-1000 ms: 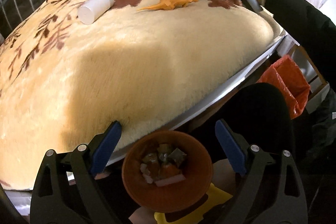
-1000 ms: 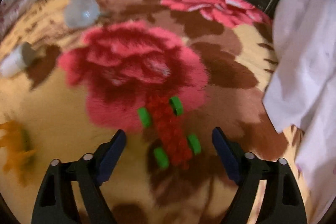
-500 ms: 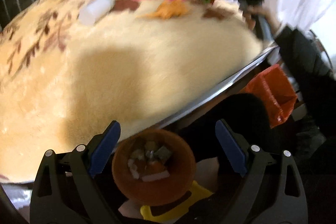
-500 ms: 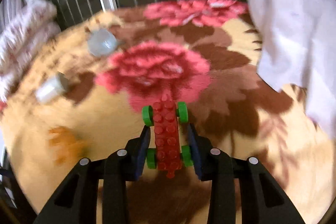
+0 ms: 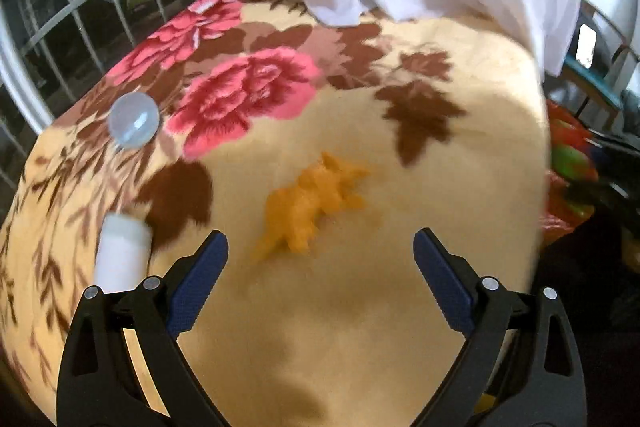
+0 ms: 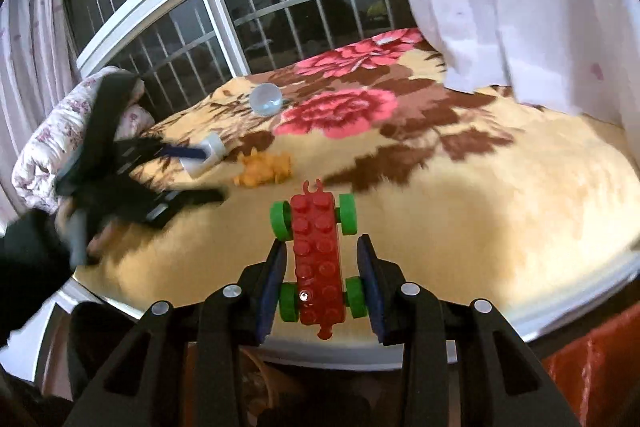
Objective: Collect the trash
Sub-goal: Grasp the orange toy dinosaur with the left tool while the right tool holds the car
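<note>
One red brick car (image 6: 319,259) with green wheels sat clamped in our right gripper (image 6: 322,255), held above the blanket's (image 6: 460,195) near edge. Our left gripper (image 5: 320,259) hung spread wide, holding nothing, over the orange dinosaur (image 5: 310,203), white bottle (image 5: 120,251) just beside its left finger. Orange bag (image 5: 568,163) past the right edge.

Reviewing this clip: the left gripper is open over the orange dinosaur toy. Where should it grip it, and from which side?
Across the thick torso of the orange dinosaur toy, descending from above. It lies on its side on the blanket, tail toward the left gripper, legs and horns splayed out, so the body is the widest firm part.
</note>
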Demonstrator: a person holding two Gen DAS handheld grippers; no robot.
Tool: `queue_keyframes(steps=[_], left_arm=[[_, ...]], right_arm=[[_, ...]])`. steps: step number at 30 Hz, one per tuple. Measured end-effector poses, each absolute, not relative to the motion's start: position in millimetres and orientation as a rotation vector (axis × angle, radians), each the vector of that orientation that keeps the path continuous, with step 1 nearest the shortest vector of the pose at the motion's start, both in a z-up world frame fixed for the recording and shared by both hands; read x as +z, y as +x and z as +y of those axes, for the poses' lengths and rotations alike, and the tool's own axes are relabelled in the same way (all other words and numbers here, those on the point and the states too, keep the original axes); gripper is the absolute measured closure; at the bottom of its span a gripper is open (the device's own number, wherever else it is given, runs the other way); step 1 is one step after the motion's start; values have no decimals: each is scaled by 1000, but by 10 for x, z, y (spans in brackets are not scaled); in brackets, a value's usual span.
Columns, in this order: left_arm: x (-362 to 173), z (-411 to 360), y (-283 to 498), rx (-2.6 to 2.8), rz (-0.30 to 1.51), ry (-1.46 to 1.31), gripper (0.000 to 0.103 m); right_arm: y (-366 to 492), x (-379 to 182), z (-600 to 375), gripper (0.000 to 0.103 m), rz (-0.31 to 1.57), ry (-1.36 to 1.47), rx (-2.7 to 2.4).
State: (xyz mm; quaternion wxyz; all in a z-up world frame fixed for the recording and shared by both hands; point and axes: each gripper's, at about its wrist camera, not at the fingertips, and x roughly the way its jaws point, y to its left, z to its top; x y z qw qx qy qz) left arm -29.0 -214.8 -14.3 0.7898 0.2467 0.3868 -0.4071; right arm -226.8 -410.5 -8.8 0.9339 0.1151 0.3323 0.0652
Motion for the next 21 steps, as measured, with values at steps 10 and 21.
queue_keyframes(steps=[10,21], left_arm=[[-484,-2366,196,-886,944,419,49],[40,-1802,-511,-728,879,269,49]], right_arm=[[-2328,-348,-3958,66,702,315,139],[-2315,-245,-3613,66,714,258,184]])
